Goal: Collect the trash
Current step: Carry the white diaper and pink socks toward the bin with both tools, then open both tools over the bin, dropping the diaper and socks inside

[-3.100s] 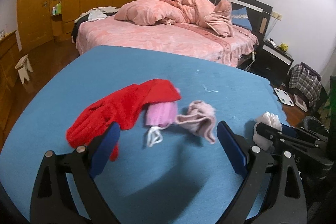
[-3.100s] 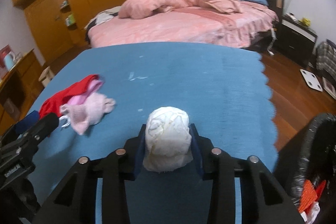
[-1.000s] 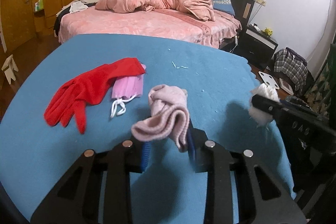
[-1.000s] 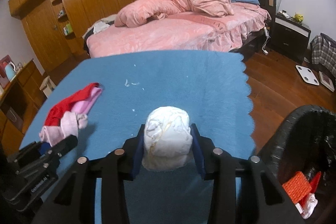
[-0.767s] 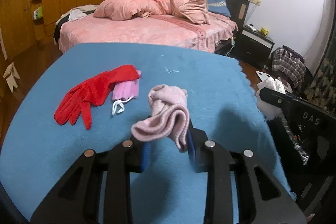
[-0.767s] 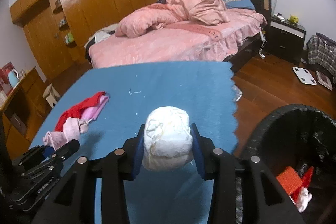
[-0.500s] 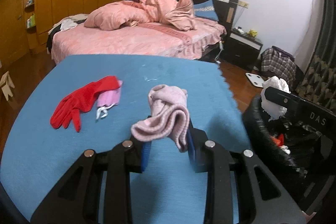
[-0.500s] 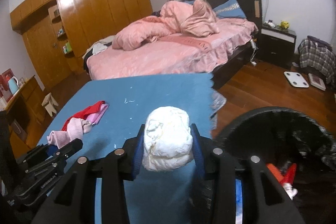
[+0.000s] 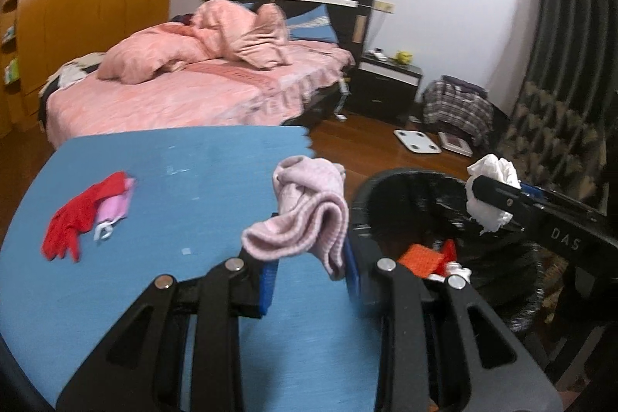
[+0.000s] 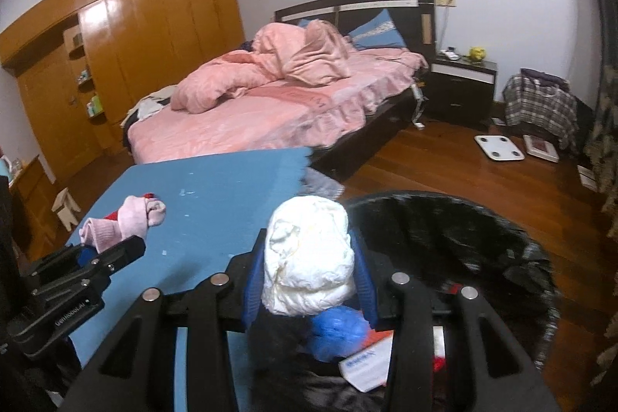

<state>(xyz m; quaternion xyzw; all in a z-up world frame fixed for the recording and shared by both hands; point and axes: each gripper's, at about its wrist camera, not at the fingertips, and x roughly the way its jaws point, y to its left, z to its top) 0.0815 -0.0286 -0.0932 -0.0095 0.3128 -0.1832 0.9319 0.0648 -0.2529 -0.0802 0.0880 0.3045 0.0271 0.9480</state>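
Once both hands had swung from the blue-covered desk [image 9: 154, 180] to the black-lined round trash bin [image 10: 444, 215], the left gripper [image 9: 309, 269] jaws clamped a pink knitted sock [image 9: 305, 215] and the right gripper [image 10: 309, 288] jaws a crumpled white paper wad [image 10: 309, 257], ready for dropping.

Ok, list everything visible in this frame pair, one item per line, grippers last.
sock: 1, pale pink, held in left gripper
paper wad: 1, white, held in right gripper over the bin
bin: 1, black, lined, beside the table, trash inside
glove: 1, red, on table
face mask: 1, pink, partly under the glove
table: 1, blue top
bed: 1, pink bedding
wardrobe: 1, wooden
nightstand: 1, dark
scale: 1, white, on floor
left gripper: black, shut on sock
right gripper: black, shut on paper wad
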